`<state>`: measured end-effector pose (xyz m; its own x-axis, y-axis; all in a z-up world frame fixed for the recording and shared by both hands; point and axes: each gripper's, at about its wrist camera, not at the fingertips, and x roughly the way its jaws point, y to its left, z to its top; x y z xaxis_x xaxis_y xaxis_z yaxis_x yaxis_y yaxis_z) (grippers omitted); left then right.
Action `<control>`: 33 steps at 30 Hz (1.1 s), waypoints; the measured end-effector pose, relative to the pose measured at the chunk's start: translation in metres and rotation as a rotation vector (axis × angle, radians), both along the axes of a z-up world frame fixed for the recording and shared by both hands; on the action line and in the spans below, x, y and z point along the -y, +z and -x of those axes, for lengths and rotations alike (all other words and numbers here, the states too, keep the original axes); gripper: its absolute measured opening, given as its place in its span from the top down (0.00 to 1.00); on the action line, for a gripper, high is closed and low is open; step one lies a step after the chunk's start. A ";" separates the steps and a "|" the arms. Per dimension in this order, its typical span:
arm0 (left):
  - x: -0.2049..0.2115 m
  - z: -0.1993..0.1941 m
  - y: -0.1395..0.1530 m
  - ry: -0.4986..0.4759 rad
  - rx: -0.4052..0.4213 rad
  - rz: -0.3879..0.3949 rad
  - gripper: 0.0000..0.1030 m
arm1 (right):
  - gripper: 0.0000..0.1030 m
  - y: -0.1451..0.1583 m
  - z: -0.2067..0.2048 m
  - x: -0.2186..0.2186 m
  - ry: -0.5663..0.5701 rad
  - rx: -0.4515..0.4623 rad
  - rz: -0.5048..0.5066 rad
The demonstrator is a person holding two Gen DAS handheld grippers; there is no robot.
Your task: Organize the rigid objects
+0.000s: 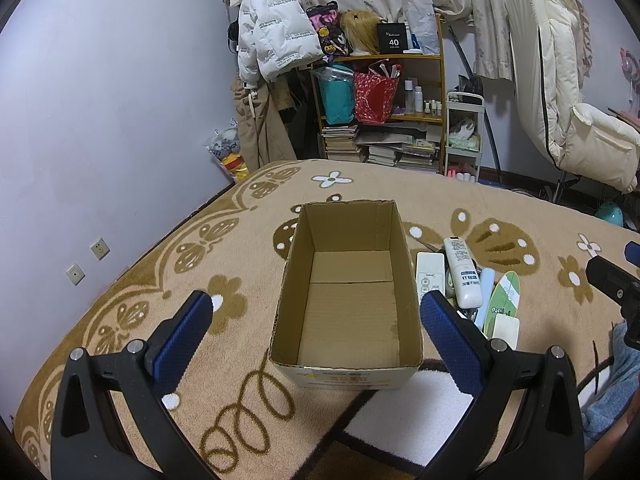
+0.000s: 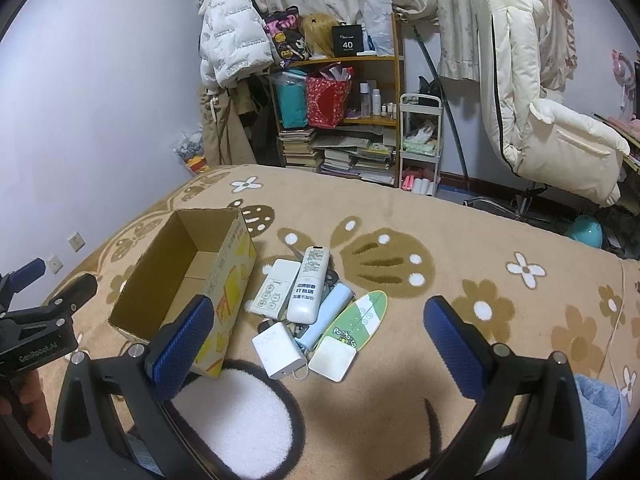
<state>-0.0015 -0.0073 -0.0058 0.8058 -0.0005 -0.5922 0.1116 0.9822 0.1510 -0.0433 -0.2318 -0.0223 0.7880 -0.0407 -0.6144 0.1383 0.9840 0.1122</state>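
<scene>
An empty cardboard box (image 1: pixel 347 292) (image 2: pixel 180 276) sits open-topped on the tan patterned blanket. Right of it lies a pile of rigid items: two white remotes (image 2: pixel 310 290) (image 1: pixel 462 272), a white charger block (image 2: pixel 278 350), a pale blue case (image 2: pixel 326 318), a green surfboard-shaped piece (image 2: pixel 360 318) and a white square pad (image 2: pixel 332 358). My left gripper (image 1: pixel 316 336) hovers open in front of the box, fingers either side of it. My right gripper (image 2: pixel 316 338) hangs open above the near side of the pile, holding nothing.
The blanket (image 2: pixel 460 240) covers a bed running to the wall on the left. Beyond the far edge stand a crowded wooden shelf (image 1: pixel 380 92), a white trolley (image 2: pixel 420 144) and a cream chair (image 2: pixel 540 100). Blue cloth (image 2: pixel 600 412) lies at the near right.
</scene>
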 end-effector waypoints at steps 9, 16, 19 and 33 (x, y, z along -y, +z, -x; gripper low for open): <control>0.001 -0.001 0.000 0.002 0.000 -0.003 0.00 | 0.00 -0.001 0.001 0.002 0.001 -0.007 -0.003; -0.001 0.001 -0.007 0.004 0.000 -0.005 0.00 | 0.00 0.000 0.001 0.002 0.001 -0.005 -0.002; -0.001 0.002 -0.009 0.003 -0.002 -0.007 0.00 | 0.00 -0.001 0.001 0.002 -0.001 -0.009 0.000; 0.003 -0.011 -0.002 -0.038 -0.010 -0.005 0.00 | 0.00 0.000 0.004 0.007 0.000 -0.011 0.009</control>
<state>0.0098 -0.0103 -0.0074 0.7992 -0.0281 -0.6004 0.1503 0.9765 0.1545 -0.0469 -0.2386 -0.0226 0.7810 -0.0466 -0.6228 0.1396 0.9850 0.1014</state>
